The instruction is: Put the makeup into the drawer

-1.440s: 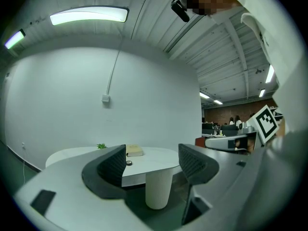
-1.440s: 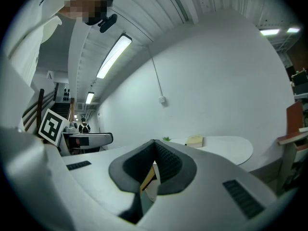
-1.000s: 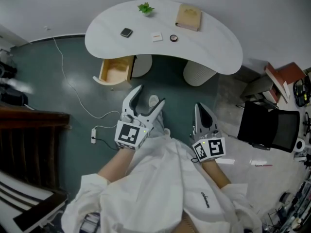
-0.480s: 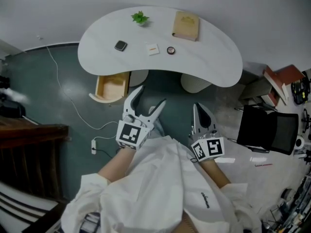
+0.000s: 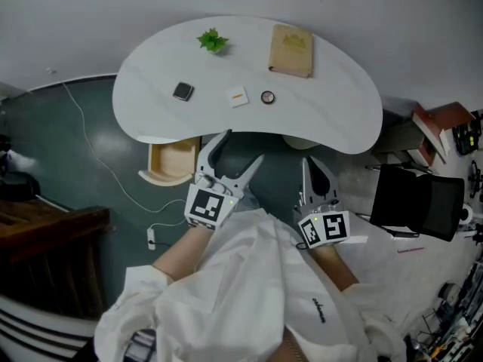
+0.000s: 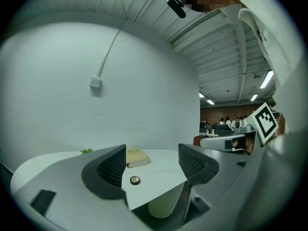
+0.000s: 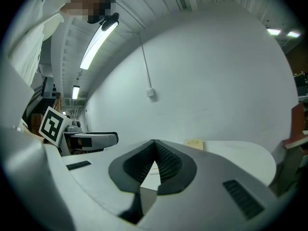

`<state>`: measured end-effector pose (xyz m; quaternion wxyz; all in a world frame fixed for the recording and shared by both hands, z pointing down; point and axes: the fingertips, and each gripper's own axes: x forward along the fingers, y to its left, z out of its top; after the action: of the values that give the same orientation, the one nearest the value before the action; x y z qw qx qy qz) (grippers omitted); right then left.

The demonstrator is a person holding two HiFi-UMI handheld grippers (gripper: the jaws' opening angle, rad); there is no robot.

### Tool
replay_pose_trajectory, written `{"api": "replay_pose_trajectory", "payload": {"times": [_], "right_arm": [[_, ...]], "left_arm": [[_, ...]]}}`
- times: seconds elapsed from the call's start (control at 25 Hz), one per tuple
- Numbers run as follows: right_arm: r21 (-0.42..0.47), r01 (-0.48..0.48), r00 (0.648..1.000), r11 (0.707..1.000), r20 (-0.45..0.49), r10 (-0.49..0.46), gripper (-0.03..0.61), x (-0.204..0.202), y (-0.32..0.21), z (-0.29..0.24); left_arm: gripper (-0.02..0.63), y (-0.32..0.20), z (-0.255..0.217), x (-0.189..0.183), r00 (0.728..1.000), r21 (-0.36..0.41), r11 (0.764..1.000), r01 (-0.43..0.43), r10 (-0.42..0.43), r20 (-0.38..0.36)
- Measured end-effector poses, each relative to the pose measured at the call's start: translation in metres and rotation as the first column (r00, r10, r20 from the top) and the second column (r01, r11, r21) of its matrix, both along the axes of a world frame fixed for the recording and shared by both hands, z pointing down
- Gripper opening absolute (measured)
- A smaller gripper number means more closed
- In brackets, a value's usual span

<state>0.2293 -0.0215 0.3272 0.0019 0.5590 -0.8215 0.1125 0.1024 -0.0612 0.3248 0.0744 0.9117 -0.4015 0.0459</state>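
Note:
A round makeup compact point(image 5: 267, 96) lies on the white curved table point(image 5: 332, 104), right of a white card with an orange mark point(image 5: 238, 96). A dark square compact point(image 5: 183, 91) sits further left. The wooden drawer point(image 5: 170, 163) stands pulled out under the table's left front edge and looks empty. My left gripper point(image 5: 238, 151) is open, held in the air short of the table; in the left gripper view the round compact point(image 6: 135, 180) shows far off between the jaws of the left gripper point(image 6: 153, 150). My right gripper point(image 5: 309, 166) is shut on nothing, its jaws point(image 7: 154, 143) meeting at the tips.
A tan book point(image 5: 291, 40) and a small green plant point(image 5: 212, 40) sit at the table's far side. A white cable point(image 5: 98, 164) runs over the floor to a power strip point(image 5: 151, 238). A black chair point(image 5: 415, 198) stands at the right. The table's round leg point(image 6: 163, 207) is below its edge.
The table and drawer have drawn nearer and lower in the head view as the person steps forward. Both grippers keep their pose and state.

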Motion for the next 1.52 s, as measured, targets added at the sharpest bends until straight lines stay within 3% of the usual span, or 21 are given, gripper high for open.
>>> {"api": "replay_pose_trajectory", "payload": {"times": [0.56, 0.92, 1.52], "right_arm": [[-0.057, -0.028, 0.999, 0.998, -0.04, 0.025, 0.017, -0.021, -0.08, 0.03], [-0.103, -0.019, 0.998, 0.995, -0.055, 0.013, 0.017, -0.01, -0.116, 0.062], [-0.185, 0.066, 0.997, 0.981, -0.021, -0.072, 0.017, 0.025, -0.172, 0.121]], "left_arm": [[0.33, -0.08, 0.039, 0.007, 0.994, -0.058, 0.994, -0.096, 0.099, 0.044], [0.328, -0.118, 0.074, 0.037, 0.989, -0.098, 0.989, -0.114, 0.122, 0.084], [0.328, -0.17, 0.143, 0.081, 0.978, -0.165, 0.985, -0.059, 0.091, 0.19]]}}
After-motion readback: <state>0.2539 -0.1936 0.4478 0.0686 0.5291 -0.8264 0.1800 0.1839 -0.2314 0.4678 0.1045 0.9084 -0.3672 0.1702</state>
